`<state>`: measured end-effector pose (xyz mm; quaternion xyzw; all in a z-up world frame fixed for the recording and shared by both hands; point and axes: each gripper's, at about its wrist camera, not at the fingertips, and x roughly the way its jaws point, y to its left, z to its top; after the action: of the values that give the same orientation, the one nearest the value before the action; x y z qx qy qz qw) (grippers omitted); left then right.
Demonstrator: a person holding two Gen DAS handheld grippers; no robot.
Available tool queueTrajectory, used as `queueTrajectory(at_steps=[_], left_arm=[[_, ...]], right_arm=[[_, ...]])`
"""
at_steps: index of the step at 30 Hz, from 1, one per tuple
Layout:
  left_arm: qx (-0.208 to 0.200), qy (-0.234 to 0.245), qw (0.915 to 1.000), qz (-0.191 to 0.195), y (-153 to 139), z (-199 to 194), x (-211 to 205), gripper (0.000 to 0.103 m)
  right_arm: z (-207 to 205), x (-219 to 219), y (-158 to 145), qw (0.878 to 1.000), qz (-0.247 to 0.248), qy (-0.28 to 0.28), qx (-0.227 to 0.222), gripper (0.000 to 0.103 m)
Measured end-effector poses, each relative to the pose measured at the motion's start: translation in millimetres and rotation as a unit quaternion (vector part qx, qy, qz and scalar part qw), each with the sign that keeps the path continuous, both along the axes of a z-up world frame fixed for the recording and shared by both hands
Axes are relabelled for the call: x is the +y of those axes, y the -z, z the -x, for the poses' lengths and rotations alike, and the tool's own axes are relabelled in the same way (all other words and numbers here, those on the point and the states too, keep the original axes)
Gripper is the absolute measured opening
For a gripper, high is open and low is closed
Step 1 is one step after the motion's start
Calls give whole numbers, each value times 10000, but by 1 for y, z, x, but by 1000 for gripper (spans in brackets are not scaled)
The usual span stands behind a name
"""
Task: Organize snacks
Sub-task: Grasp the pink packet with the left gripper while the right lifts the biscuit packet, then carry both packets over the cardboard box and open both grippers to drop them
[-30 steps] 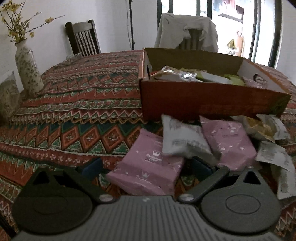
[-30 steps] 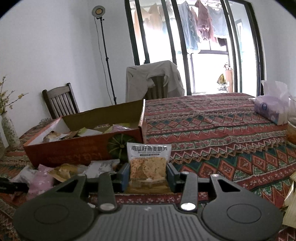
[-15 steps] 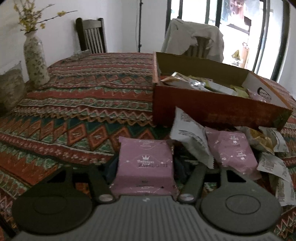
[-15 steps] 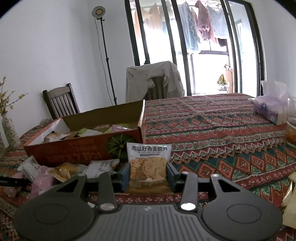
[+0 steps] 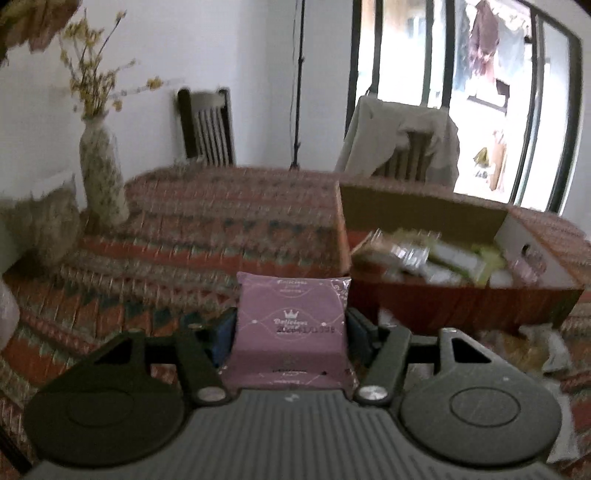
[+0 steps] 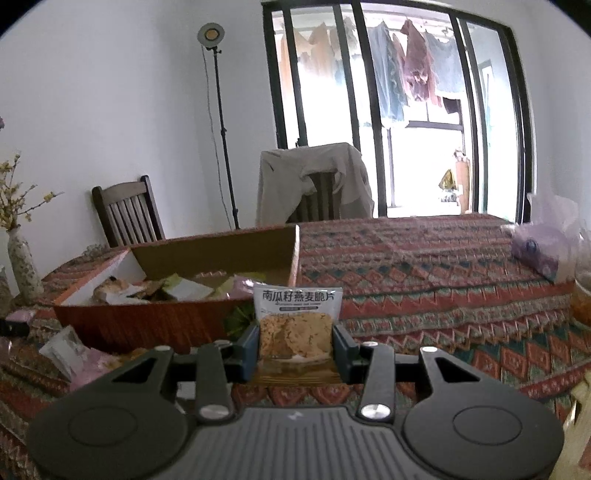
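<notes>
Left gripper: I clamp the pink packet, lifted clear for the box.
Right gripper: I pinch the oat-crisp packet upright, beside the box's corner.

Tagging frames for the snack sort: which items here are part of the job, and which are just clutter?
Job:
- pink snack pack, clamped in left gripper
- oat crisp pack, clamped in right gripper
- cardboard box with snacks inside
- loose packets beside the box

Clutter:
- flower vase
- tissue pack
- draped chair
- floor lamp
</notes>
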<state>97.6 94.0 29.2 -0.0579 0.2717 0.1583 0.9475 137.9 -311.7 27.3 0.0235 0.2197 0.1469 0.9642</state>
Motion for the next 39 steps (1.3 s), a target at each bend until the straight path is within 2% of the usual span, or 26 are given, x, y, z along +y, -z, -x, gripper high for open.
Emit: queueTrajectory(at_steps=[6,14,20,25,28,39], left_arm=[[-337,331,9989,-79,-20,-19,-17,63],[-664,744,9950,7,-35,-61,-41,63],[-812,829,9931,148,-39,-97,-55,63],[-918,758,9921,384,-30,-128,-59,63],[-795,740,9933,394,-16,-142,-59,63],[-476,806,9945,479,18,-158,-51,63]], right_arm=[[-14,15,-17,9995,46,-152,-257,41],[-45,47,-38,9978,40,-402,-528,41],[-77,69,-47,9969,-5,-464,-638,41],[-106,80,-41,9975,-141,-324,-607,41],[-118,82,-29,9981,-184,-249,-536,41],[-135,88,1,9991,-27,-423,-54,41]])
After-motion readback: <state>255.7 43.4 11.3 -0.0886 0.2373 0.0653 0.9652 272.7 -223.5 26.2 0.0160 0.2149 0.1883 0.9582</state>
